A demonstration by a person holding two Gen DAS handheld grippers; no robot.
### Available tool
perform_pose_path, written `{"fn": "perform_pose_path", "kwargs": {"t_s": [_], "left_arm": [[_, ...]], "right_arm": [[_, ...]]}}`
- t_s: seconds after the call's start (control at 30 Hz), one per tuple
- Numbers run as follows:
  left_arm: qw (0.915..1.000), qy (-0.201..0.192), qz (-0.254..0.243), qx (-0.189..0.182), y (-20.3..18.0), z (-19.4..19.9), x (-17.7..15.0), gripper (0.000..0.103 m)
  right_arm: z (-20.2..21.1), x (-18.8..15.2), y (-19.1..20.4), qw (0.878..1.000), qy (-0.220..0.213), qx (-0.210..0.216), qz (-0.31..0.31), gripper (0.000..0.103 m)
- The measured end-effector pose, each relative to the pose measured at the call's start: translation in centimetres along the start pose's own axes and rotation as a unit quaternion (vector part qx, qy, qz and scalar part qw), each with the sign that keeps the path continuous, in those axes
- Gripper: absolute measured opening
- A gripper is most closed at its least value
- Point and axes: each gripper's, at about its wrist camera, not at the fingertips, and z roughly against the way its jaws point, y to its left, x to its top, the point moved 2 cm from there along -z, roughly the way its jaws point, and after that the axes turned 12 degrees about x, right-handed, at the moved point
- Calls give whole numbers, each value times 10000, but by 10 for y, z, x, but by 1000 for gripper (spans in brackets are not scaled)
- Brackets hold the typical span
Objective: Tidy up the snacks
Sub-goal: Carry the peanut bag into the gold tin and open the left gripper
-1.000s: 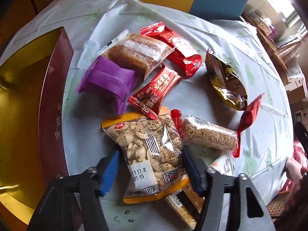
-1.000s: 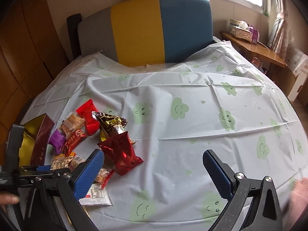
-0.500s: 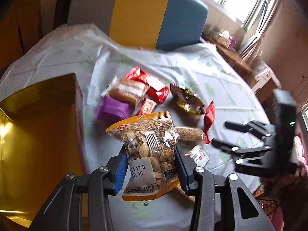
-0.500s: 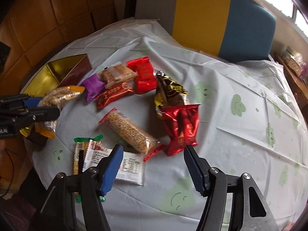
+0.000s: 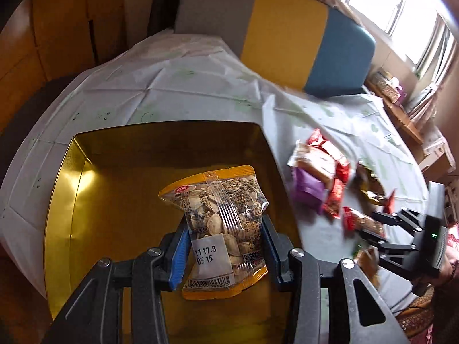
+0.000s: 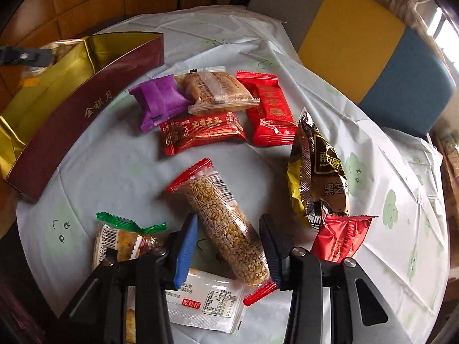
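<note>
My left gripper (image 5: 223,246) is shut on a clear, orange-edged pack of seeds (image 5: 221,218) and holds it above the gold inside of the box (image 5: 120,200). My right gripper (image 6: 229,249) is open, its fingers on either side of a long grain bar with red ends (image 6: 226,226) that lies on the tablecloth. The maroon and gold box (image 6: 71,123) stands at the left in the right wrist view. The right gripper also shows at the right edge of the left wrist view (image 5: 381,229).
Loose snacks lie on the cloth: a purple pack (image 6: 157,100), a clear cake pack (image 6: 218,91), two red packs (image 6: 200,132) (image 6: 269,111), a gold-brown pouch (image 6: 318,172), a small red pack (image 6: 341,238), a white sachet (image 6: 206,304), a green-edged pack (image 6: 123,240). A colored chair (image 6: 358,37) stands behind.
My left gripper has lifted the seed pack off the table and swung it left over the gold box. My right gripper has come down around the grain bar.
</note>
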Motion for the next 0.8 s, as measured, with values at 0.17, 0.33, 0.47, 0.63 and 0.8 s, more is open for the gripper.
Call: {"fn": "perform_pose_path", "kwargs": {"t_s": [0.17,0.33,0.47,0.63,0.8], "left_arm": [[9997,116,-133,172,-12,-40,18,46],[9991,231,-272,215,-27,-65,34,47],[9990,313,-193,272,-27,-74,40,53],[9998,108,-38,163,-19,-66,42,74],[9994,-180,245,170,-8,-37,34,74]], "right_arm": [[-2,-2,1,10000,0,20,-12,43],[-7,-3,-1,9999,78,65,-82,43],[-9,-2,0,9999,80,77,-60,41],[-10,-3,0,9999,74,101,-95,41],[-10,-4,-1,9998,52,105,-129,41]]}}
